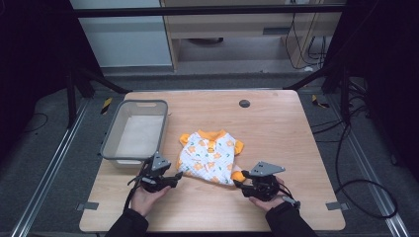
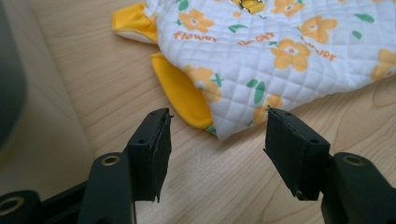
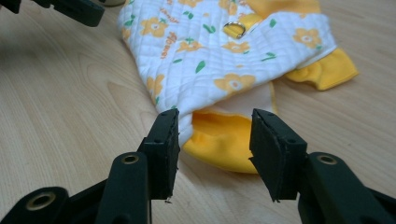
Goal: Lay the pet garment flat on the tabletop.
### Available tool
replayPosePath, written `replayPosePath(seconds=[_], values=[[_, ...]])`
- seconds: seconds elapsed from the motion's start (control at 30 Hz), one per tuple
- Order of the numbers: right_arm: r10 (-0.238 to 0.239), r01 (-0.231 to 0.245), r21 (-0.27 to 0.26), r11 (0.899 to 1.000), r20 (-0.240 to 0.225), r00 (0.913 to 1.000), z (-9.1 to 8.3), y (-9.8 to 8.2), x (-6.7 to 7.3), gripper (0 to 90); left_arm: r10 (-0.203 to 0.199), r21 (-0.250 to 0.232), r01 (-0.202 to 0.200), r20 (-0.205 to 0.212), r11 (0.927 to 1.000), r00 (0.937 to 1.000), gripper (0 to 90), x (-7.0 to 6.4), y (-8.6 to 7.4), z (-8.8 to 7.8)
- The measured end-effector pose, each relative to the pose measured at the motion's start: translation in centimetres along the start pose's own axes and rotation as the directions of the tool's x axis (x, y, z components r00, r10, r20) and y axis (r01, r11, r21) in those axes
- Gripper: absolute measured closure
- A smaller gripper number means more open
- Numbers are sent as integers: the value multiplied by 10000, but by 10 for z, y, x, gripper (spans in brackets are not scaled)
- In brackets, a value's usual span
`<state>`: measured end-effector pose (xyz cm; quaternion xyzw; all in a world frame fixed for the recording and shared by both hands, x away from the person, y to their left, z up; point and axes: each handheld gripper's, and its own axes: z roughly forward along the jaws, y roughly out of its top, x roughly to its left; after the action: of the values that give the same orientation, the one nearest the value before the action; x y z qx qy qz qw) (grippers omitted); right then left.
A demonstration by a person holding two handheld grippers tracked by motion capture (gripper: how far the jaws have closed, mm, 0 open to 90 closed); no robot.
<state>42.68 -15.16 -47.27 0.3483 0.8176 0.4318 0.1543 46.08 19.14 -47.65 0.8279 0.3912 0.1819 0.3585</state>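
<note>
Both claws agape, left claw (image 2: 217,133), right claw (image 3: 215,135), flanking garment (image 1: 210,157)

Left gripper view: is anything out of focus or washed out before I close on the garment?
Left gripper view: garment print sharp, grey basket a blur at the left edge. Right gripper view: hem crisp, soft glare on the table. High view: table evenly lit, surroundings dark.

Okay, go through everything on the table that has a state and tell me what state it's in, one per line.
Pet shirt: lying flat on the table, unfolded, not gripped.
Grey basket: upright, nothing inside it.
Left gripper: open, fingers astride the shirt's near corner.
Right gripper: open, fingers at the shirt's yellow hem.
</note>
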Motion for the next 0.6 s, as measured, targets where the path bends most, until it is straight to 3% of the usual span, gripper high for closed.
replayPosePath(seconds=[0.13,0.3,0.4,0.6], values=[[-32,38,265,9996,-219,9998,9,-2,5,516,-81,166,74,367,9998,9993,406,-1,0,9],[-229,247,580,9980,-327,9992,19,-3,9,508,-66,322,50,489,9995,9988,426,-2,0,17],[-313,338,777,9964,-331,9990,23,-5,10,510,-141,515,114,528,9986,9985,486,-2,-1,20],[-465,480,1013,9937,-169,9988,28,-6,11,567,-354,366,330,674,9988,9971,606,2,0,21]])
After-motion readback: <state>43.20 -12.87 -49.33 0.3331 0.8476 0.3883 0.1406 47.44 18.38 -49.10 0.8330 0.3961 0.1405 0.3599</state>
